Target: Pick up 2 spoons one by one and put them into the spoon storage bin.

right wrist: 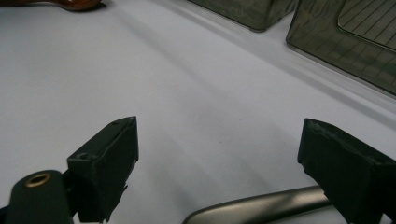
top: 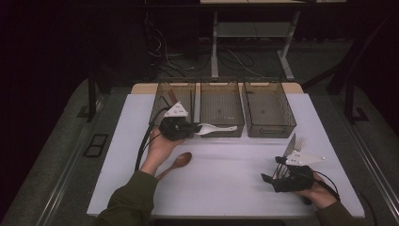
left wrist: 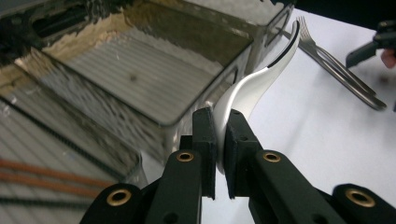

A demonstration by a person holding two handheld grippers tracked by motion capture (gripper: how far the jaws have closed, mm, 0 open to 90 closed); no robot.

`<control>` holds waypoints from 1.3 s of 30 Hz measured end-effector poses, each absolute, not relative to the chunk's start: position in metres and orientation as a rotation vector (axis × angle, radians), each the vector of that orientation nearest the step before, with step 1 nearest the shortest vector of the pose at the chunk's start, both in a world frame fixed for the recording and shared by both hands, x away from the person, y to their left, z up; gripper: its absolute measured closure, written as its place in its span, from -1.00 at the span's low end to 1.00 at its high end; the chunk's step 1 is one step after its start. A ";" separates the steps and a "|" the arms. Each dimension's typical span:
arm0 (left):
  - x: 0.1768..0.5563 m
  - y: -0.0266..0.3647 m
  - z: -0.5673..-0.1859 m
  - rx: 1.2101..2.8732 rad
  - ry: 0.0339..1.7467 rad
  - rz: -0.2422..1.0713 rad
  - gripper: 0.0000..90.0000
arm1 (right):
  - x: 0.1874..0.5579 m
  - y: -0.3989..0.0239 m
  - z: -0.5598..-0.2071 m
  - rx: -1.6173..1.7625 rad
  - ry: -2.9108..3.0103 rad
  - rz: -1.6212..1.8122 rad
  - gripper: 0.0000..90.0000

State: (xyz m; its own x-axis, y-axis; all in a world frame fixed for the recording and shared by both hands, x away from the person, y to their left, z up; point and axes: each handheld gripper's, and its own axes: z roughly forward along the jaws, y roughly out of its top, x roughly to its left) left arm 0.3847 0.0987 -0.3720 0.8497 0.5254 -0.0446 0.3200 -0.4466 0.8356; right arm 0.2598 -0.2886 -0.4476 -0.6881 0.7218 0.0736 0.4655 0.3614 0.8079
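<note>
Sorting cutlery into bins: the left gripper (top: 190,128), jaws clamped on the handle of a white plastic spoon (top: 216,128), holds it level at the near rim of the middle bin (top: 221,109), long axis pointing rightward along that rim. The right gripper (top: 282,175) rests with jaws wide apart, nothing between them, just beside a metal fork (top: 297,145) and knife (top: 289,146). A wooden spoon (top: 176,164) lies nearer the left hand.
</note>
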 end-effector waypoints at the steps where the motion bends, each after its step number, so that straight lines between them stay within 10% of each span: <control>1: 0.388 0.095 -0.372 2.081 0.609 0.286 0.85 | 0.260 -0.288 -0.448 1.051 2.335 1.236 -0.73; 39: 0.440 0.059 -0.385 2.138 0.629 0.336 0.65 | 0.260 -0.289 -0.449 1.043 2.338 1.228 -0.73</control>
